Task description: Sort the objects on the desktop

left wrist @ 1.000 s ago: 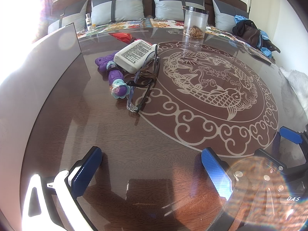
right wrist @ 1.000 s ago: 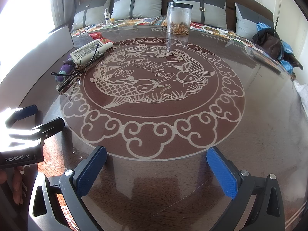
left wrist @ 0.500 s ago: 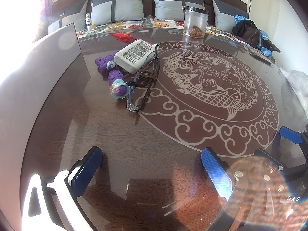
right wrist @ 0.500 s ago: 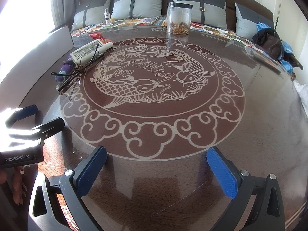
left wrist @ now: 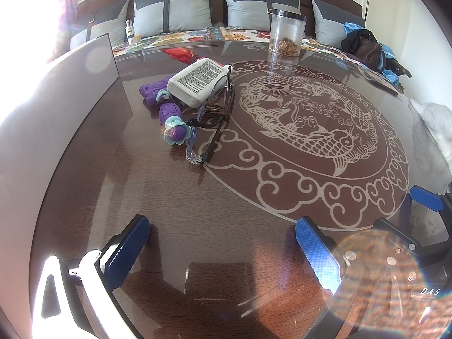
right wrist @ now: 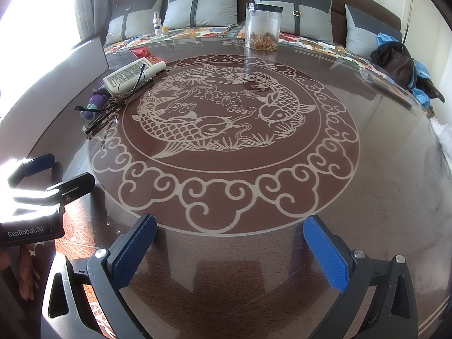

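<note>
A pile of objects lies on the left of the round table: a white bottle [left wrist: 197, 80] lying flat, a purple toy [left wrist: 166, 110], black-framed glasses [left wrist: 214, 118] with a brown cord [left wrist: 216, 109], and a red packet [left wrist: 180, 53] behind. The pile also shows in the right wrist view, with the bottle [right wrist: 128, 75] and glasses [right wrist: 101, 115]. My left gripper [left wrist: 223, 248] is open and empty, near the table's front edge, well short of the pile. My right gripper [right wrist: 230, 251] is open and empty over the front edge.
A clear jar [right wrist: 261, 26] with brown contents stands at the far side. A tall grey panel [left wrist: 56, 90] stands along the table's left edge. A sofa with grey cushions [right wrist: 202, 7] and a small bottle [right wrist: 156, 24] lies beyond. The left gripper body [right wrist: 36, 197] shows in the right wrist view.
</note>
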Action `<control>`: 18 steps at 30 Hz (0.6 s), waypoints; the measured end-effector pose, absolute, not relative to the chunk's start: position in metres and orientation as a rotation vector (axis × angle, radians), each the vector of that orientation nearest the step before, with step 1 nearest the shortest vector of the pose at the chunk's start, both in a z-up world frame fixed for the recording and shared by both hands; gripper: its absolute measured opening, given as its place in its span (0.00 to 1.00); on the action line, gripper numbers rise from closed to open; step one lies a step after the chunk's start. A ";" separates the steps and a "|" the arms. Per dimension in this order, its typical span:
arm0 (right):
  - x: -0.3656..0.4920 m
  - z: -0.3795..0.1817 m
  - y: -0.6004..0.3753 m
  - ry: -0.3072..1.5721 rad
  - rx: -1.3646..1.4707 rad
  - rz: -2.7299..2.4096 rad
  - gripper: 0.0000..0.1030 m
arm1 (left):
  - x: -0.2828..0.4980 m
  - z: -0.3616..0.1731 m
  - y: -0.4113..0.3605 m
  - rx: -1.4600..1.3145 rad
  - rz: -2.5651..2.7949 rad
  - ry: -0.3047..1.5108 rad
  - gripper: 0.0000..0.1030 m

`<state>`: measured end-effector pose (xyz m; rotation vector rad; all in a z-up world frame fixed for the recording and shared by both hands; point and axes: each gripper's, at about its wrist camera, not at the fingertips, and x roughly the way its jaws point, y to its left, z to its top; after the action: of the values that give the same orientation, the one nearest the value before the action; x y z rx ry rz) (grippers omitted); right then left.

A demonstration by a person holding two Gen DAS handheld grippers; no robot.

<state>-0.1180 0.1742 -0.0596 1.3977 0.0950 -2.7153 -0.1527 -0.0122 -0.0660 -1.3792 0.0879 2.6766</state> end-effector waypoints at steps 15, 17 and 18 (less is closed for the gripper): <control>-0.118 -0.060 0.174 0.095 1.398 -2.716 1.00 | -0.132 -0.066 -0.025 -1.407 2.637 0.121 1.00; -0.118 -0.060 0.174 0.095 1.398 -2.716 1.00 | -0.134 -0.062 -0.038 -1.416 2.658 0.075 1.00; -0.118 -0.060 0.174 0.095 1.398 -2.716 1.00 | -0.136 -0.058 -0.048 -1.408 2.691 0.033 1.00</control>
<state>-0.1182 0.1740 -0.0595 1.3979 0.0950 -2.7156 -0.1361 -0.0480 -0.0576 -1.4084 0.0327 2.6913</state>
